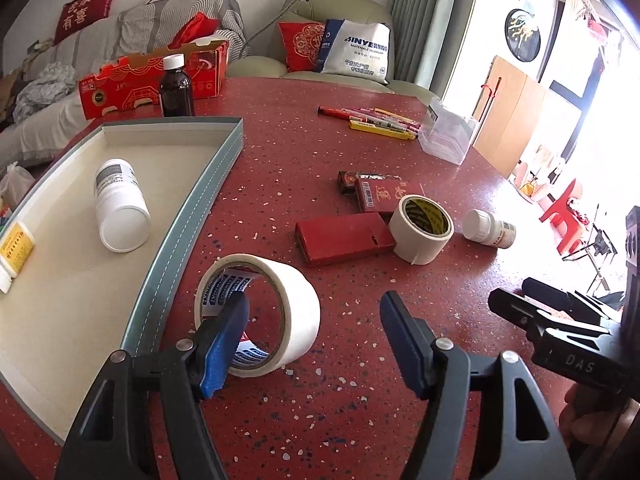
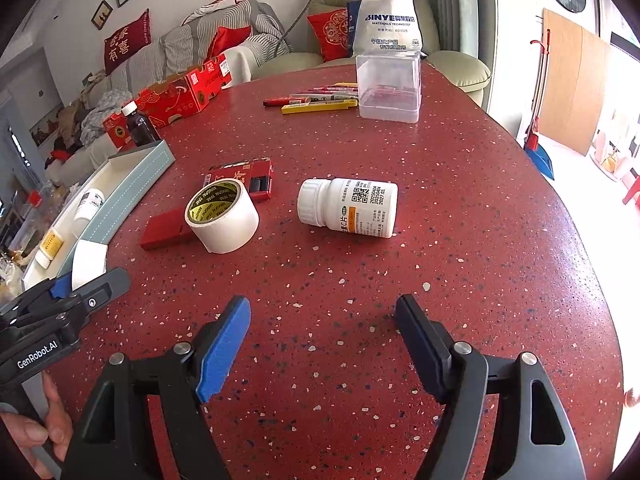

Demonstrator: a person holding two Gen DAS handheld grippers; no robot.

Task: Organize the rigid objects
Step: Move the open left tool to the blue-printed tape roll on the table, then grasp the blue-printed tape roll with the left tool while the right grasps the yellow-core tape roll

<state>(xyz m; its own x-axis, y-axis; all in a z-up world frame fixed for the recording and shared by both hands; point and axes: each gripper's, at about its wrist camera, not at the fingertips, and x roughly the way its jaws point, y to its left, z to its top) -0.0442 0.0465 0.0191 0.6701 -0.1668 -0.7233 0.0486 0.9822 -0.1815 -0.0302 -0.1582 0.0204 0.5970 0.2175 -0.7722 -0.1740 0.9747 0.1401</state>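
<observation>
The left claw [image 1: 314, 344] stands wide, its blue finger threaded through the tape roll [image 1: 260, 314] at 9 o'clock. Light and stiff, I judge; pinch its wall. The right claw [image 2: 322, 350] gapes wide, holding nothing.

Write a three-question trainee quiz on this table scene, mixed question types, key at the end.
1. True or false: the left gripper is shut on the nearest tape roll.
2. How many white pill bottles lie inside the tray?
A) none B) one C) three
3. Fill in: the second tape roll rests partly on a red ____.

Key:
1. False. It is open, its blue finger at the roll's core.
2. B, one white bottle; another bottle lies on the table ahead of the open right gripper.
3. box.
</observation>
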